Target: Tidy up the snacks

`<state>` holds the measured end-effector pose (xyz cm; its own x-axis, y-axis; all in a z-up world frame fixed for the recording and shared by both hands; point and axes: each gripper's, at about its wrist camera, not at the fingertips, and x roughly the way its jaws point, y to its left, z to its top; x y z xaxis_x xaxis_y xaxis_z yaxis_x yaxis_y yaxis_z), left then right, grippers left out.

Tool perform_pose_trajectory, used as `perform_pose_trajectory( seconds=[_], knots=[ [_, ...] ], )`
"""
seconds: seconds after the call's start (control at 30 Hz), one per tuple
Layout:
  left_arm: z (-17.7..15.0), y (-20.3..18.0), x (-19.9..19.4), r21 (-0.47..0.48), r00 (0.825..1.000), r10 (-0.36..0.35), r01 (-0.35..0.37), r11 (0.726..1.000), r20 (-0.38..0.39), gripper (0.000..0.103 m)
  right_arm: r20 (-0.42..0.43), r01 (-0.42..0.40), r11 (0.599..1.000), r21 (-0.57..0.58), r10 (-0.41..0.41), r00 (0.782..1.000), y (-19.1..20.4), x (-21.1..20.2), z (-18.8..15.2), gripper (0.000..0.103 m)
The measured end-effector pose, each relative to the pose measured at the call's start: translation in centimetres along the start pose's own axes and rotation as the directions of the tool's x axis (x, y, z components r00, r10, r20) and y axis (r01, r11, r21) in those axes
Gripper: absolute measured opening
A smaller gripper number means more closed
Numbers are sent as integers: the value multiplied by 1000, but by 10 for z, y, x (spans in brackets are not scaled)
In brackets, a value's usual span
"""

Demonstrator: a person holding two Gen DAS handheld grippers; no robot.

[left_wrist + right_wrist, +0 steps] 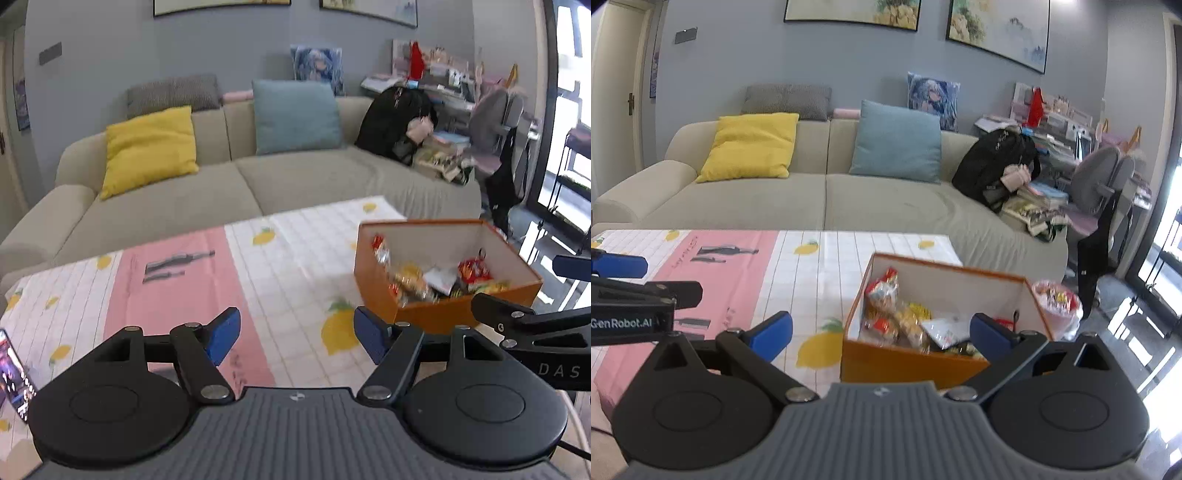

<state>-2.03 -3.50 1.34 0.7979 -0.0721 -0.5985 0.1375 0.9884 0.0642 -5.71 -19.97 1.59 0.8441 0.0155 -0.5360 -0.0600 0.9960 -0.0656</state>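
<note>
We hold both tongs, left [297,338] and right [881,330], spread apart and empty above the table [288,258]; the orange box [905,360] holds what look like snacks [901,317].

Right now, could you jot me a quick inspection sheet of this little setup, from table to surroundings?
Surface: table under a lemon-print cloth with a pink strip.
Job's things: orange box near the table's right end, open, wrapped snacks piled inside.
Clutter: phone at the left edge, screen lit.
Grippers: left hand-held gripper open, empty; right hand-held gripper open, empty, facing the box.
Cables: nothing seen.
Surroundings: beige sofa with a yellow cushion and a blue cushion, black backpack, cluttered desk behind.
</note>
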Motion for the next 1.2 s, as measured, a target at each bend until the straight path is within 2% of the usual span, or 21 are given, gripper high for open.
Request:
perform_pose_trajectory(
  seconds=[0.13,0.27,0.5,0.93,1.2],
  knots=[
    [-14,6,2,-23,999,14,-15,1000,-38,82,-38,-2,1000,10,2,999,9,6,-19,100],
    [-27,15,11,-68,994,8,-16,998,-108,82,-76,-7,1000,13,8,997,15,15,-32,100],
    [-34,9,19,-26,988,17,-21,999,-153,82,-153,-10,998,66,20,988,14,29,-45,100],
    [-31,12,16,-31,989,13,-18,999,-145,82,-104,-6,999,50,11,995,16,20,-41,100],
    [-31,12,16,-33,990,10,-15,999,-143,82,-104,-4,999,43,9,995,17,19,-39,100]
  ],
)
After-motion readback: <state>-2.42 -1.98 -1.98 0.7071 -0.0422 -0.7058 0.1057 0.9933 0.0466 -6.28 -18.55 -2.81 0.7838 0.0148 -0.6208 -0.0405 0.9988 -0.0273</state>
